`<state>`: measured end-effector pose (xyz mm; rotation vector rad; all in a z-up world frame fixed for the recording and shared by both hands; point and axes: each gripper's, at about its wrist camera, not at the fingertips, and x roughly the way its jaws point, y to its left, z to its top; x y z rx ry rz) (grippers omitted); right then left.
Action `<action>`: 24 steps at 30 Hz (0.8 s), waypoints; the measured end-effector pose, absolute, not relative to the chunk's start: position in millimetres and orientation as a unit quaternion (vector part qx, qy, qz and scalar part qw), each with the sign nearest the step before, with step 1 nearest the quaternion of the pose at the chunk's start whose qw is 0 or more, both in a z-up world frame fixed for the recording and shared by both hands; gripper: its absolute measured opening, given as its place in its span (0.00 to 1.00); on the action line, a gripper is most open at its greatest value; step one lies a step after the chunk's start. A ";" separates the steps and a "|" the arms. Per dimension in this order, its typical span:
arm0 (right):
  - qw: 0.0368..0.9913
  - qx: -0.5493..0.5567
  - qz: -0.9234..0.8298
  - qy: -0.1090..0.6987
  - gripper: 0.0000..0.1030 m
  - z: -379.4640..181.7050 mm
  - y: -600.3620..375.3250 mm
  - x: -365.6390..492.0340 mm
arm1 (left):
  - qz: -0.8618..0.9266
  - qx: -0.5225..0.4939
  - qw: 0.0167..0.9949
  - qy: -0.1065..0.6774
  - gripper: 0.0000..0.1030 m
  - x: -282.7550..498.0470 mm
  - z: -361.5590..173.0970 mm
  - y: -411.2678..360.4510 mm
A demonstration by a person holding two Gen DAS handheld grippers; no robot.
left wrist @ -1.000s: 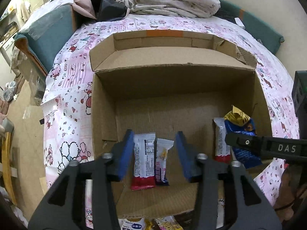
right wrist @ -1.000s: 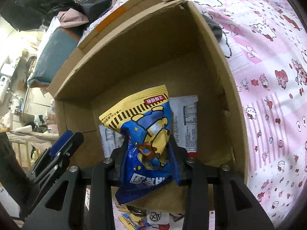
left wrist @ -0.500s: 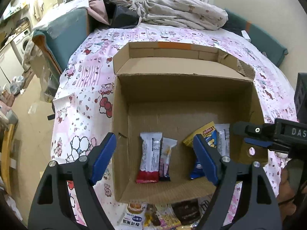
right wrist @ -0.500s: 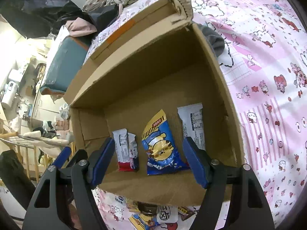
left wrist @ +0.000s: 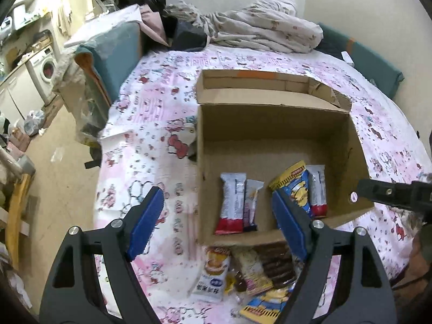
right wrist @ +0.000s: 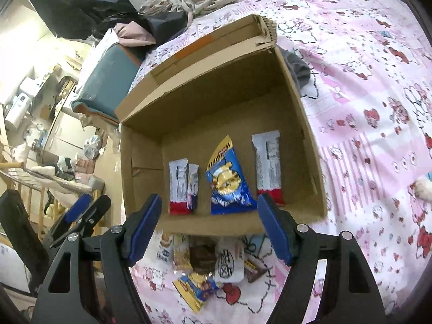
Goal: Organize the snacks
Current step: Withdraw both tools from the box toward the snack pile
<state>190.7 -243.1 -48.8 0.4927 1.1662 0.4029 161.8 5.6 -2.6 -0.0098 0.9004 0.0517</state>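
Seen from the left wrist, the left gripper (left wrist: 218,226) is held above the near-left corner of the cardboard box (left wrist: 201,145), its blue-padded fingers (left wrist: 145,221) spread wide with nothing between them. Inside the box, along the near wall, a white-and-red snack bar (left wrist: 230,203) is laid just beside a smaller purple-ended bar (left wrist: 252,205); further right a blue-and-yellow snack bag (left wrist: 295,187) lies against another white-and-red bar (left wrist: 317,193). Outside the box, just in front of its near wall, a loose pile of unpacked snacks (left wrist: 243,272) is left on the pink patterned bedspread (left wrist: 151,124).

From the right wrist view, the right gripper (right wrist: 209,228) is likewise held empty, fingers well apart, over the near edge of the box, with the pile below it.

A placing step is judged complete, and a fresh pick is in hand. For the next move, a gripper would have to be lowered onto a single packet of the pile and closed on it without neighbours being caught.
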 end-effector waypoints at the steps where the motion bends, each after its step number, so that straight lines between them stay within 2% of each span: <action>1: 0.789 0.229 0.186 0.539 0.74 -47.0 -245.5 186.1 | 0.026 -0.010 0.900 0.435 0.77 157.3 -1.1 9.1; 15: 0.756 0.277 0.166 0.570 0.74 -67.3 -267.2 125.5 | 0.061 -0.077 0.869 0.485 0.77 111.9 -14.9 48.9; 24: 0.735 0.296 0.155 0.590 0.74 -84.6 -269.4 114.7 | 0.044 -0.078 0.781 0.618 0.67 127.2 -86.2 57.1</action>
